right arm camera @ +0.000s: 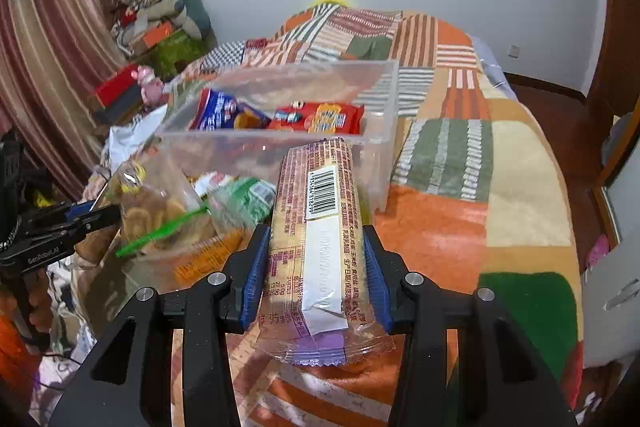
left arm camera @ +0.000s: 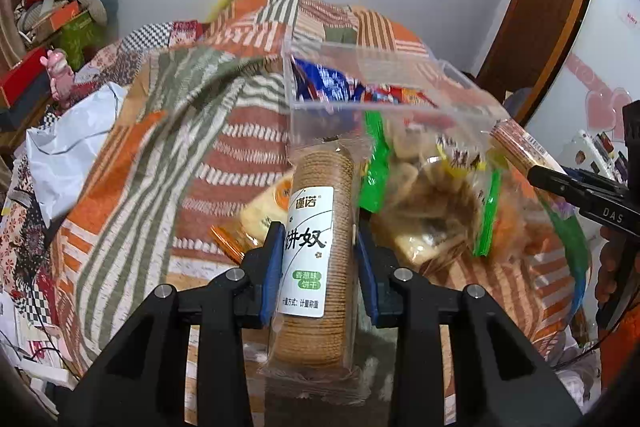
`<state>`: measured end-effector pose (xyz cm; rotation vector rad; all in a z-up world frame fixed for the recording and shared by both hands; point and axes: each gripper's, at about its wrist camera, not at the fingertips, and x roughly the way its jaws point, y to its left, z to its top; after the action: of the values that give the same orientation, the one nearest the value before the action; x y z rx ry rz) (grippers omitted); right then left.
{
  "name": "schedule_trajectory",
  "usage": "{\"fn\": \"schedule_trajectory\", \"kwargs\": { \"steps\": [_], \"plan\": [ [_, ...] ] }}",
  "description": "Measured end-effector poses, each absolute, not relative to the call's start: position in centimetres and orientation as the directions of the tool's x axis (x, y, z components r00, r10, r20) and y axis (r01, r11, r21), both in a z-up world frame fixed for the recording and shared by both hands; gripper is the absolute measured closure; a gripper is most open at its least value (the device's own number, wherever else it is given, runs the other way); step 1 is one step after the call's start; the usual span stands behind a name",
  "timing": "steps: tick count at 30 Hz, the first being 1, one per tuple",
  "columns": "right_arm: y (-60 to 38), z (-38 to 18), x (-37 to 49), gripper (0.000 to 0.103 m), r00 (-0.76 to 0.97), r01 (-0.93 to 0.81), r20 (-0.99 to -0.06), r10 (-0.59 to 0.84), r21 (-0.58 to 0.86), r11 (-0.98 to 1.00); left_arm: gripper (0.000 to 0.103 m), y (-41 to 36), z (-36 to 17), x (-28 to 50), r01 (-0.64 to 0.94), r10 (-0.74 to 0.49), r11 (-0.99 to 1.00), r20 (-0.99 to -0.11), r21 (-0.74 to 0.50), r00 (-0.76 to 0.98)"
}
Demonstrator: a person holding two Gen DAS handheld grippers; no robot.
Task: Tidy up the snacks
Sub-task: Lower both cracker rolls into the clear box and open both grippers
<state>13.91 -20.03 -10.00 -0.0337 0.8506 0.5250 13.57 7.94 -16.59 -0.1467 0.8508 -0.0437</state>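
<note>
My left gripper [left arm camera: 318, 259] is shut on a clear sleeve of round brown biscuits with a white label [left arm camera: 316, 247], held above the bed. My right gripper [right arm camera: 316, 267] is shut on a long purple-edged cracker pack with a barcode [right arm camera: 320, 235]. A clear plastic bin [right arm camera: 376, 147] stands on the patchwork bedspread and holds blue and red snack packs [right arm camera: 316, 117]; it also shows in the left wrist view [left arm camera: 304, 115]. A clear bag of mixed snacks with green seals [right arm camera: 168, 211] lies in front of the bin. The right gripper shows at the right edge of the left wrist view [left arm camera: 532, 173].
The patchwork bedspread [right arm camera: 460, 187] covers the bed. Boxes, clothes and a pink toy [left arm camera: 60, 71] pile up left of the bed. A white bag [left arm camera: 68, 151] lies at the bed's left edge. A wooden door [left arm camera: 540, 7] stands at the right.
</note>
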Motion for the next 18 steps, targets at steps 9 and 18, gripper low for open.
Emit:
{"fn": "schedule_trajectory", "kwargs": {
  "steps": [9, 18],
  "plan": [
    [-20.2, -8.1, 14.0, 0.062, 0.578, -0.446, -0.677, 0.456, 0.207, 0.871, 0.069, 8.6, -13.7, 14.4, -0.028, -0.064, 0.993, -0.704, -0.118, 0.708],
    [-20.1, -6.2, 15.0, 0.062, 0.614, -0.445, -0.631, 0.475, 0.221, 0.868, 0.069, 8.0, -10.9, 16.9, -0.002, -0.070, 0.994, -0.654, -0.109, 0.753]
  ]
}}
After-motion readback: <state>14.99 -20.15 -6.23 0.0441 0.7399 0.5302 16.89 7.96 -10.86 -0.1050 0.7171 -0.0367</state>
